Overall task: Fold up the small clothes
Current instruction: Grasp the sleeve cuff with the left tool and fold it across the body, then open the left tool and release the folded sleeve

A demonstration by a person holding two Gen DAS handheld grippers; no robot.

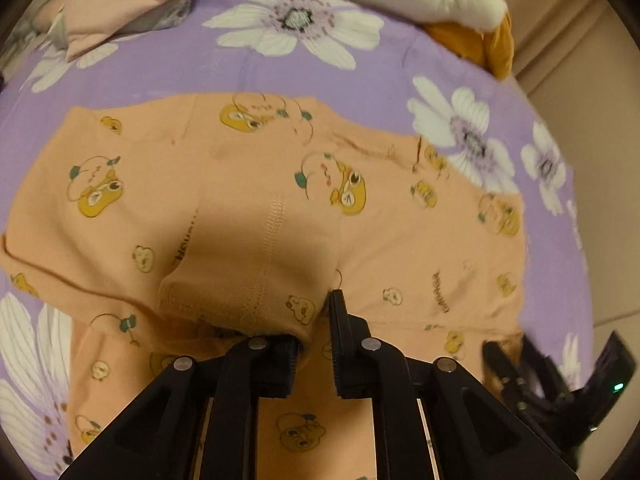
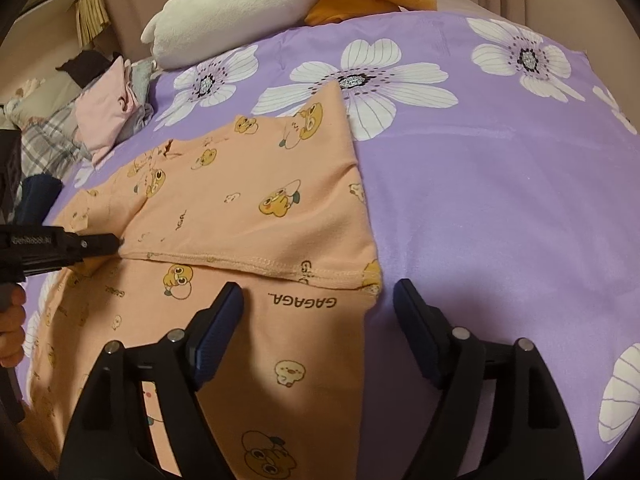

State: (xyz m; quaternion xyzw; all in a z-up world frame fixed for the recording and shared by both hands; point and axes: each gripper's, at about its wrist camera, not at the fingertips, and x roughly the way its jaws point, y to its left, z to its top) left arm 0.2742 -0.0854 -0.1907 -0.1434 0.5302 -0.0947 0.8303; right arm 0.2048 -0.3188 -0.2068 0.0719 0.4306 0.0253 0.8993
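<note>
A small peach garment [image 2: 240, 208] printed with yellow cartoon ducks lies on the purple flowered bedspread [image 2: 500, 200], towards its left side as the right wrist view shows it, with one part already folded over so that a stitched hem runs across the lower layer. Its long axis runs from the near edge of the bed towards the far side, where a white and orange plush toy [image 2: 248, 4] lies. The left gripper [image 1: 316, 340] has its jaws slightly parted around a raised bunch of the cloth near the hem; whether the pads press on it I cannot tell. The right gripper [image 2: 320, 320] stands released, jaws wide, over the garment's right edge. The fabric looks thin, soft and light, likely to drape and wrinkle, so it is best pinched at hems or corners. Other folded clothes [image 2: 108, 108] sit at the far left corner.
</note>
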